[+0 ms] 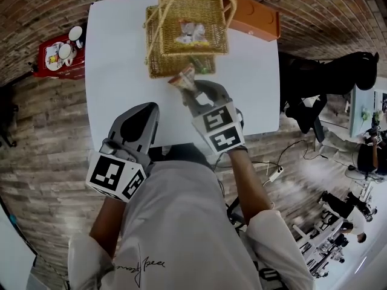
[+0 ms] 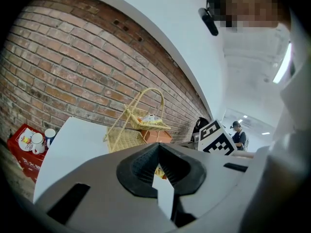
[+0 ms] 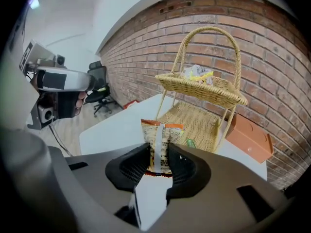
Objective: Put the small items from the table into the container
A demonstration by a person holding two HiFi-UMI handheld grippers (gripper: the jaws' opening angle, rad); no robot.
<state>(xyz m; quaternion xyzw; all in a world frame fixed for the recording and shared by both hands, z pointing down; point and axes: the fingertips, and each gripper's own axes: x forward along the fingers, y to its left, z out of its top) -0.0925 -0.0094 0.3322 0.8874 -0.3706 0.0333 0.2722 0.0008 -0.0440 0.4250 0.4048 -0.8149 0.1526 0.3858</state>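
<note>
While the left hand-held gripper (image 1: 144,109) hangs shut and empty over the table (image 1: 115,71), the right hand-held gripper (image 1: 196,93) clamps a packet (image 1: 183,77) beside the basket (image 1: 158,60).

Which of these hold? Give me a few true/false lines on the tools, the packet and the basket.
1. The right tool grips a packet. True.
2. The left tool holds a packet too. False: it is shut with nothing in it.
3. The top tier of the basket is empty. False: snacks lie in it.
4. An orange box stands beside the basket. True.
5. The gripped packet already lies in the basket. False: it is in the right tool, in front of the basket.
</note>
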